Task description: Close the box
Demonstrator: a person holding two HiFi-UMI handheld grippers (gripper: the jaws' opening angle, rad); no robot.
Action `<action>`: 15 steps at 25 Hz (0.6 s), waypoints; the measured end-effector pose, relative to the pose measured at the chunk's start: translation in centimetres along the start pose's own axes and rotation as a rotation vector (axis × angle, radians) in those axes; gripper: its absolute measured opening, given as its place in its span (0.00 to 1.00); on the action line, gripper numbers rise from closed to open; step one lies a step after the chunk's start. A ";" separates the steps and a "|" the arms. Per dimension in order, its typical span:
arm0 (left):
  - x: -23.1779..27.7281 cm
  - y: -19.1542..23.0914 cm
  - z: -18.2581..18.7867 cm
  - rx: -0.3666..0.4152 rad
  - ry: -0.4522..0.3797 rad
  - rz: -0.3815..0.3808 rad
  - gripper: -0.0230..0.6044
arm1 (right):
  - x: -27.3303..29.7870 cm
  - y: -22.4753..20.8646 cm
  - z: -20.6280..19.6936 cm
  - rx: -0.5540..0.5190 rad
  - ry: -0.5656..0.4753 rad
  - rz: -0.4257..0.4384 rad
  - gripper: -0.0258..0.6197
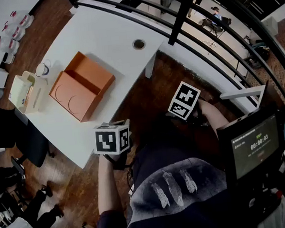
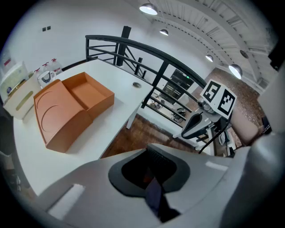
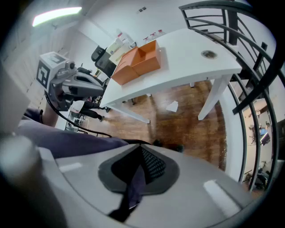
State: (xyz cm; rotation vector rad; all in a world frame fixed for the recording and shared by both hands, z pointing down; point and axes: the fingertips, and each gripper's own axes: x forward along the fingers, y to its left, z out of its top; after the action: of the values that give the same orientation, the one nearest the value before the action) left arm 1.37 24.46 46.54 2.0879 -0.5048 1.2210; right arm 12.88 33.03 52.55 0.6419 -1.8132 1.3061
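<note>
One broad white worktop carries the job. It stands apart from the person, with bare wood floor between them. Toward its left end sits the orange box, open. Its tray faces up and looks empty. Its lid lies thrown back flat on the worktop, joined to the tray along their shared edge, so closing it probably means swinging the lid up and over.

The left gripper and right gripper are both held low and close to the body, facing the worktop. Each has its jaws pressed together on nothing, which reads as a rest pose before any reach.

Beside the box stand a cream holder and a cup. Both seem clear of the lid's swing.
</note>
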 end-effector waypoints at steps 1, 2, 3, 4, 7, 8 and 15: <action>0.5 -0.4 0.9 -0.007 -0.002 0.006 0.06 | -0.7 -1.3 0.1 -0.004 0.008 -0.009 0.05; 0.9 -0.7 1.7 -0.013 -0.005 0.014 0.06 | -1.4 -2.5 0.2 -0.009 0.016 -0.018 0.05; 1.3 -1.0 2.5 -0.019 -0.008 0.028 0.06 | -2.0 -3.6 0.3 -0.014 0.024 -0.026 0.05; 1.5 -1.1 3.2 -0.025 -0.012 0.044 0.06 | -2.6 -4.6 0.5 -0.023 0.033 -0.031 0.05; 1.6 -1.2 5.0 -0.068 -0.021 0.069 0.06 | -4.2 -6.9 1.7 -0.072 0.054 -0.028 0.05; 1.5 -1.3 5.4 -0.086 -0.019 0.068 0.06 | -4.7 -7.6 2.2 -0.092 0.063 -0.025 0.05; 1.4 0.3 7.1 -0.185 -0.022 0.095 0.06 | -6.7 -10.8 6.9 -0.186 0.106 -0.043 0.05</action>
State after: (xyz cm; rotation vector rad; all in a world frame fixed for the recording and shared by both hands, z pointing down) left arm 6.28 19.30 45.43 1.9413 -0.7066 1.1585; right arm 22.83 22.53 51.74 0.4982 -1.7988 1.1066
